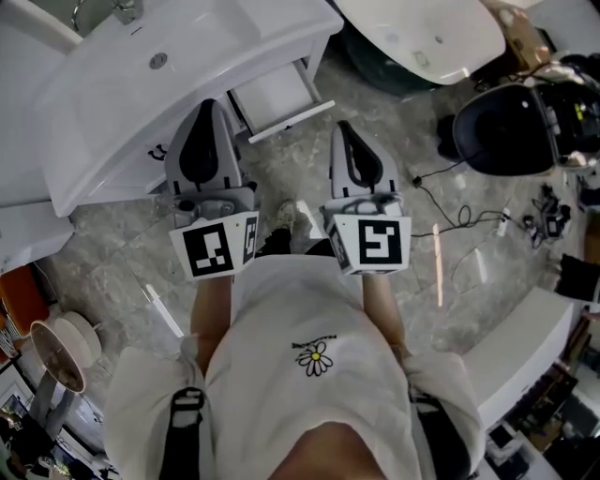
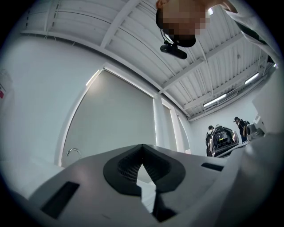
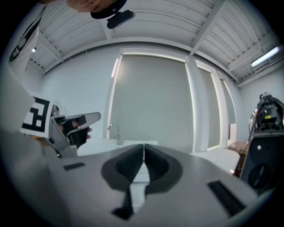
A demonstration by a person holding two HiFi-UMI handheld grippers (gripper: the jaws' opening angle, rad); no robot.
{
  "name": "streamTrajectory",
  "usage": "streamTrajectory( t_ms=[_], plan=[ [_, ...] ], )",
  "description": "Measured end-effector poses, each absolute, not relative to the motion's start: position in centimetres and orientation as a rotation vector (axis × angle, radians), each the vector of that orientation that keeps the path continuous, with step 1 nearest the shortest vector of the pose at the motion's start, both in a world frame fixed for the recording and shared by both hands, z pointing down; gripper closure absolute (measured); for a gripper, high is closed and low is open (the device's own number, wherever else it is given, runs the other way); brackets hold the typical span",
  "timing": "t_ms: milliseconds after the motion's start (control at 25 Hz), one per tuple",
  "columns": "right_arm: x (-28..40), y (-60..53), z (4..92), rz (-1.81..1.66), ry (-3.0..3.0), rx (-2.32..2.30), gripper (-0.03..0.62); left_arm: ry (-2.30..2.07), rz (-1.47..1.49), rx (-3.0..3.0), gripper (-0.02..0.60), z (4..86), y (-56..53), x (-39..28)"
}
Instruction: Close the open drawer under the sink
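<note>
The white sink [image 1: 141, 84] with its faucet [image 1: 122, 9] stands at the upper left of the head view. Under it a white drawer [image 1: 277, 94] is pulled out toward me over the stone floor. My left gripper [image 1: 214, 103] points at the sink's front edge, just left of the drawer. It is shut and empty, its pads meeting in the left gripper view [image 2: 142, 148]. To the drawer's right, a little short of its front panel, my right gripper [image 1: 343, 127] is shut on nothing [image 3: 143, 146]. The right gripper view shows the faucet [image 3: 116, 131] ahead and the left gripper [image 3: 73, 126] beside it.
A large white basin [image 1: 422, 33] lies at the top of the head view. To the right are a black round object [image 1: 506, 131], cables [image 1: 450, 216] on the floor and a white bench [image 1: 525, 347]. A pedestal bowl [image 1: 61, 347] stands at lower left. People [image 2: 217, 137] stand far off.
</note>
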State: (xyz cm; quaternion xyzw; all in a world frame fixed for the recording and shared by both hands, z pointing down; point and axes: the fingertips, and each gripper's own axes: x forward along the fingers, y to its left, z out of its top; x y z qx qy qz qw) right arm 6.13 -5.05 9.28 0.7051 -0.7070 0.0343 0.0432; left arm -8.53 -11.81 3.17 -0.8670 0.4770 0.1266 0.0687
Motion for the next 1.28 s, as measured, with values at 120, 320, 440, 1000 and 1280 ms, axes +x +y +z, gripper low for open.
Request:
streamTrajectory(
  t_ms=[120, 320, 440, 1000, 1280],
  plan=[
    [6.4, -6.3, 9.3, 0.083, -2.158, 2.164, 0.565, 1.465, 0.389, -2.613, 0.561, 3.7, -13.6, -8.6],
    [7.4, -7.5, 9.4, 0.078, -2.165, 2.156, 0.565, 1.439, 0.343, -2.667, 0.561, 4.6, -14.5, -7.1],
    [7.8, -8.0, 8.7, 0.064, -2.213, 2.157, 0.565, 1.464, 0.345, -2.626, 0.561, 3.7, -14.4, -6.9],
    [11.1, -9.5, 7.4, 0.050, -2.346, 2.133, 0.563, 1.637, 0.352, -2.470, 0.561, 1.8, -13.4, -6.1],
    [12.2, -11.2, 8.2, 0.082, -2.348, 2.109, 0.563, 1.603, 0.337, -2.467, 0.561, 2.0, -15.1, -4.5]
  ],
)
